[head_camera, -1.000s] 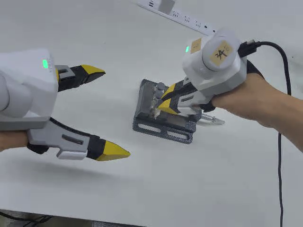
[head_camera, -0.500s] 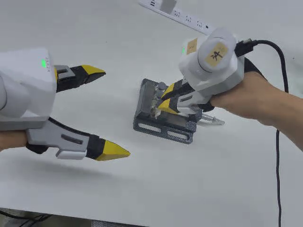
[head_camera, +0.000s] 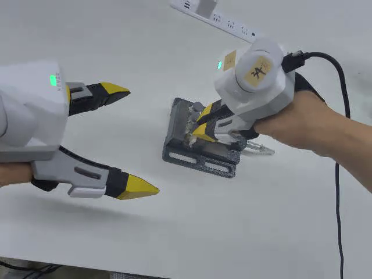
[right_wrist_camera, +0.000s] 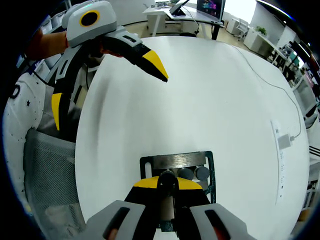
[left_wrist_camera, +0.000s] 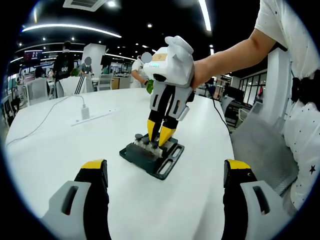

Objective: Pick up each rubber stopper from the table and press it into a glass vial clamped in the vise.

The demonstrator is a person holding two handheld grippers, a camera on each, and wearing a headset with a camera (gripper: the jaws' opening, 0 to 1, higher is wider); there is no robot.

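Vials (left_wrist_camera: pixel 146 144) with stoppers (right_wrist_camera: pixel 186 173) in vise (head_camera: pixel 200 158)

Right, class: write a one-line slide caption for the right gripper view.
Right gripper holding a dark stopper at the vise, left gripper open beyond.

The left gripper (head_camera: pixel 139 139) hovers level at the left with its jaws spread wide, while the right hand (head_camera: pixel 290 119), forearm reaching in from the right, tips the right gripper (head_camera: pixel 197 124) steeply downward, jaws pinched on a rubber stopper (right_wrist_camera: pixel 167 179).
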